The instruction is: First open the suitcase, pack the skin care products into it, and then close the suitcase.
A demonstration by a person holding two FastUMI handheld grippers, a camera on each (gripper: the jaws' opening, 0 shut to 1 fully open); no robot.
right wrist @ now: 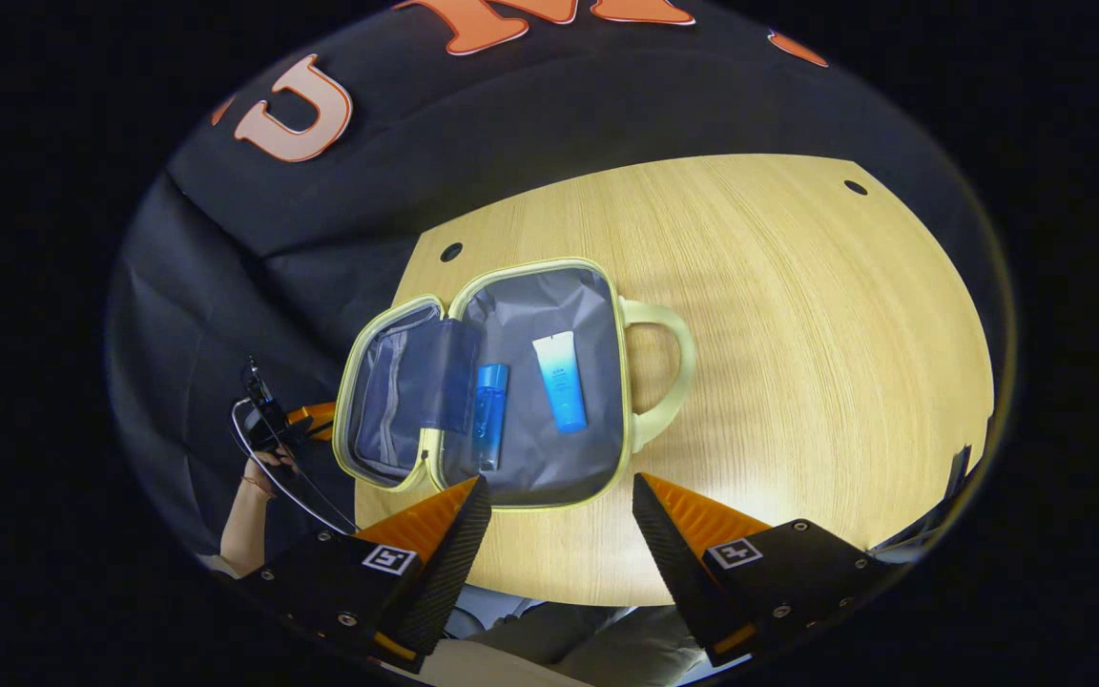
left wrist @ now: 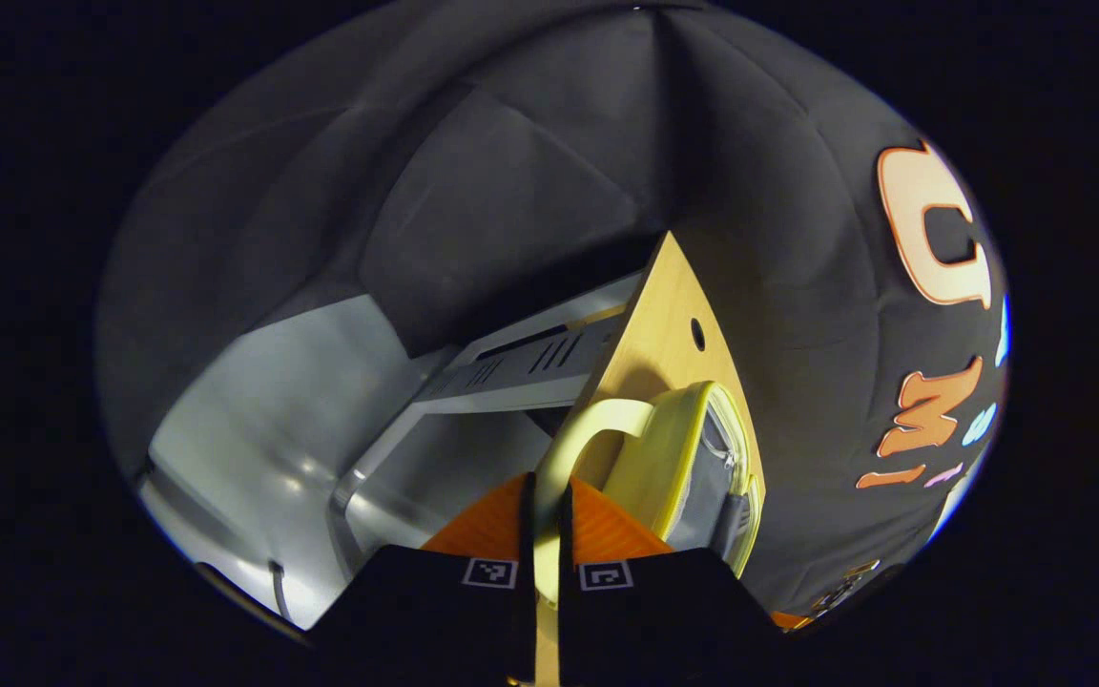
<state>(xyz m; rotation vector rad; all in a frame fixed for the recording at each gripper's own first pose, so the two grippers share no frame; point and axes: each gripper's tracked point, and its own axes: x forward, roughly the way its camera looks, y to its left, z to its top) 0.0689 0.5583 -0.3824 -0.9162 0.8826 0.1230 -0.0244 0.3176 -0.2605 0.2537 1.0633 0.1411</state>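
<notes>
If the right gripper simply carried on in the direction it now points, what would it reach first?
Most likely the open suitcase. The right gripper, open, points at its near rim, with the grey lining, the blue bottle and the blue-and-white tube just beyond. Depth is hard to judge, so it might touch the wooden table first.

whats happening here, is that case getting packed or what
A person with a gripper in each hand is packing a pale yellow-green suitcase that lies open on a wooden table. A blue bottle and a white-and-blue tube already lie inside on the grey lining. The right gripper hovers open above the case, holding nothing. The left gripper is at the case's edge, fingers nearly together around what looks like a handle. The case is not yet closed.
</notes>
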